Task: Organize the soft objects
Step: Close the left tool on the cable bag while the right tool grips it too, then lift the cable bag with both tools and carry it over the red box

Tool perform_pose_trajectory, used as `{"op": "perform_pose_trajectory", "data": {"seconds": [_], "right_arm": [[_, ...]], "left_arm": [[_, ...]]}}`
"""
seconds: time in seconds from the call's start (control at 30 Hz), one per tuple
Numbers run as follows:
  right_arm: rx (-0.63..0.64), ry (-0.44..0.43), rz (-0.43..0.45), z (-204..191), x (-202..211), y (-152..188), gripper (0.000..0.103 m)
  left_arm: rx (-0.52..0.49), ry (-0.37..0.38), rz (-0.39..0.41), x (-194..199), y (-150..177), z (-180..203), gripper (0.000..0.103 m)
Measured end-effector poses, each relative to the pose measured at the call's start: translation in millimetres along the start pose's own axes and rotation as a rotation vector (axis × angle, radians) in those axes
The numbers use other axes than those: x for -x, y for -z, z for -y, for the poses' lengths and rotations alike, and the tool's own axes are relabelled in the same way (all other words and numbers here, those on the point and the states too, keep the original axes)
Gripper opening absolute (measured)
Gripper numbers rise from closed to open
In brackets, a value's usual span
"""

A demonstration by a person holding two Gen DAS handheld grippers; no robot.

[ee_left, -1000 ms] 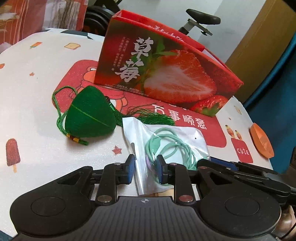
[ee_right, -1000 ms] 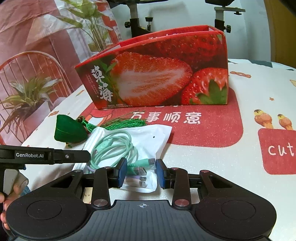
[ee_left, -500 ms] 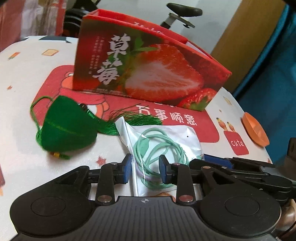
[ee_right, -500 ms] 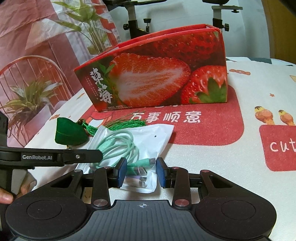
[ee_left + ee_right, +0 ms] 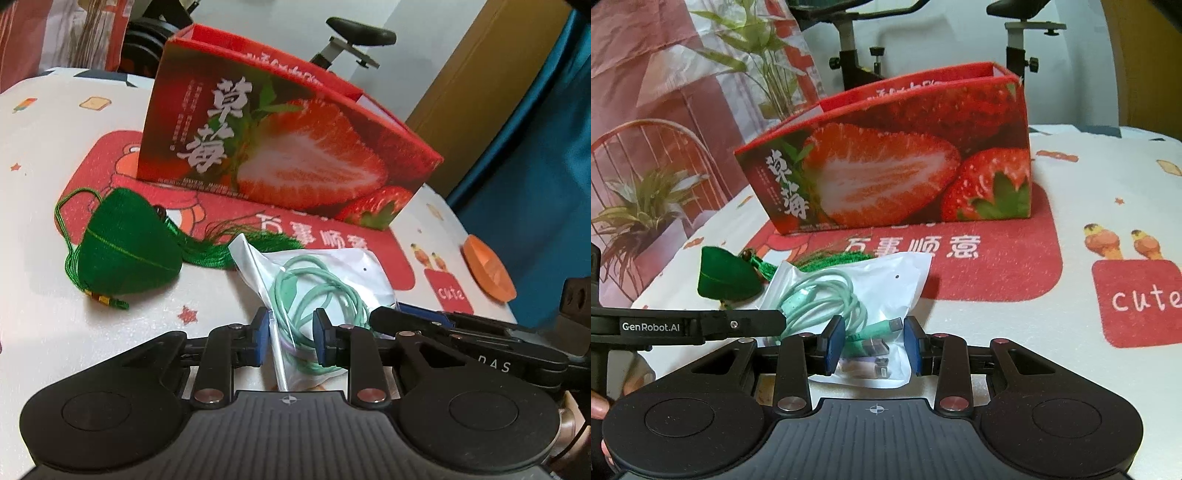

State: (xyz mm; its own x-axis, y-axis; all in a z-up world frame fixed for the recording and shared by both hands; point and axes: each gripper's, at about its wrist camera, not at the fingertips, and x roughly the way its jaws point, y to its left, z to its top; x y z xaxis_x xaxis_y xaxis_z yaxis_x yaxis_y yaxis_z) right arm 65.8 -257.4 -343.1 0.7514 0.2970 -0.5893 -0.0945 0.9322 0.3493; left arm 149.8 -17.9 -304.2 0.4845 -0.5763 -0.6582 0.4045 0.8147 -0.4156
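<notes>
A clear plastic bag with a coiled mint-green cable lies on the table in front of the red strawberry box. A green zongzi-shaped sachet with a tassel lies left of the bag. My left gripper is open, its blue pads on either side of the bag's near left edge. My right gripper is open around the bag's near end, where the cable plugs sit. The sachet and the box also show in the right wrist view.
A white patterned tablecloth with a red mat covers the table. An orange dish sits near the right table edge. An exercise bike and potted plants stand beyond the table.
The left gripper has shifted slightly around the bag's edge, and the view swung. The right gripper has held its place astride the bag. The bag and the sachet stay put.
</notes>
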Motion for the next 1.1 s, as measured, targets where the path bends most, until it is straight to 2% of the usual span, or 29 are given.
{"op": "perform_pose_trajectory", "data": {"seconds": [0.2, 0.53, 0.77, 0.97, 1.1], "right_arm": [[0.003, -0.016, 0.039, -3, 11, -6, 0.032], [0.031, -0.043, 0.135, -14, 33, -34, 0.032], [0.08, -0.061, 0.201, -22, 39, -81, 0.032], [0.087, -0.061, 0.236, -22, 34, -127, 0.032], [0.118, -0.044, 0.23, -19, 17, -154, 0.032]], "left_arm": [[0.021, 0.028, 0.061, 16, -5, 2, 0.026], [-0.049, 0.043, 0.164, 47, -33, 20, 0.026], [-0.072, 0.065, 0.228, 58, -76, 24, 0.026], [-0.104, 0.069, 0.259, 49, -119, 29, 0.026], [-0.057, 0.073, 0.274, 34, -143, 20, 0.026]]}}
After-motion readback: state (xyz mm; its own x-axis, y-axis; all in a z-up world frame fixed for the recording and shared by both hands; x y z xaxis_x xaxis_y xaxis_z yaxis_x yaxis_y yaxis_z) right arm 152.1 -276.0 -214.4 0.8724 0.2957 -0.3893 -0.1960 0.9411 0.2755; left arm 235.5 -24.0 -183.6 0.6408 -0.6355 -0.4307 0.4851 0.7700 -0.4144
